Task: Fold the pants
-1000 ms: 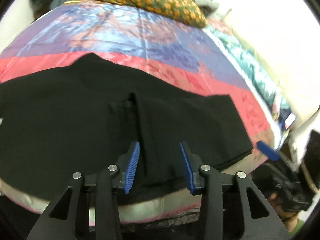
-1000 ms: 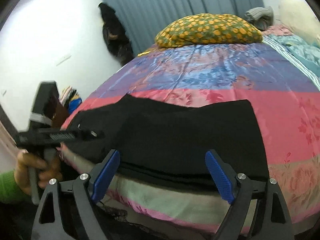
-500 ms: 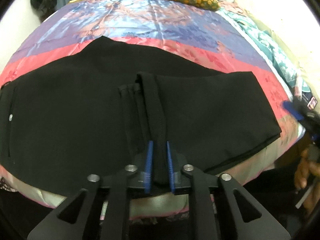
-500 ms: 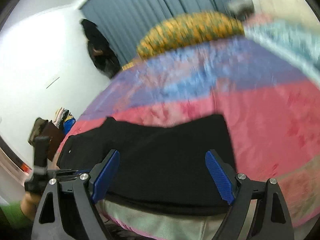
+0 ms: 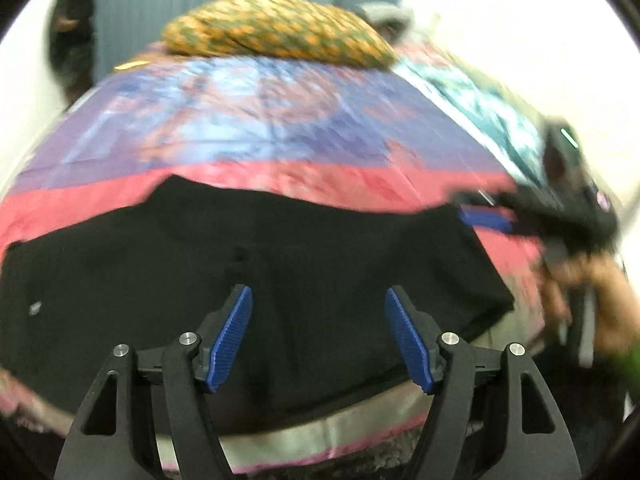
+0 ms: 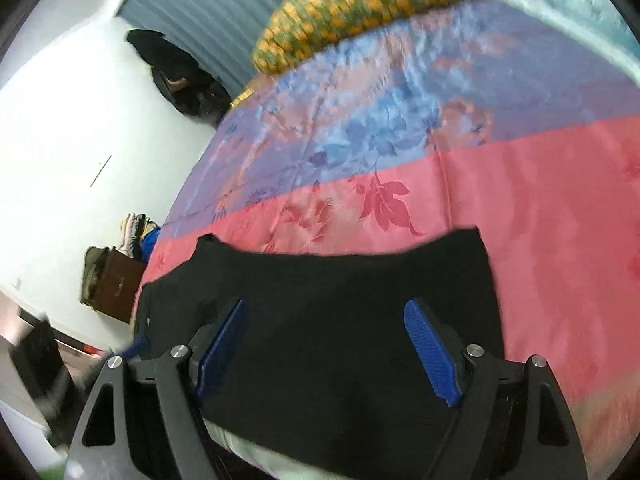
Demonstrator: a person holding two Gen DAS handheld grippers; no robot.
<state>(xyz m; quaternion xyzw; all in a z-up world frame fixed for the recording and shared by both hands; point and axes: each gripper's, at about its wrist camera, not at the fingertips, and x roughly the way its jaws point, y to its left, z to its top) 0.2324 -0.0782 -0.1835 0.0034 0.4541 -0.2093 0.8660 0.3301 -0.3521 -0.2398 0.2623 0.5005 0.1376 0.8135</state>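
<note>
The black pants (image 5: 280, 272) lie folded in a flat rectangle on the pink band of the bedspread, along the bed's near edge. My left gripper (image 5: 319, 296) hovers over their near middle. Its jaws are opening, and cloth lies below them, untouched by the pads. My right gripper (image 6: 325, 308) hangs over the right half of the pants (image 6: 340, 300); its jaws are closing a little but stand wide, gripping nothing. In the left wrist view, the right gripper's blue fingertips (image 5: 486, 218) show blurred at the pants' far right corner, with a hand (image 5: 592, 300) behind them.
An orange-patterned green pillow (image 5: 276, 32) lies at the head of the bed (image 6: 400, 120). Teal bedding (image 5: 480, 104) runs along the wall side. Dark clothes (image 6: 180, 76) hang by the grey curtain. A brown box (image 6: 112, 284) with clothes stands on the floor at the left.
My left gripper let go of the raised pleat of cloth and spread open, and the cloth dropped flat. My right gripper swung from off the bed's side over the pants' right end.
</note>
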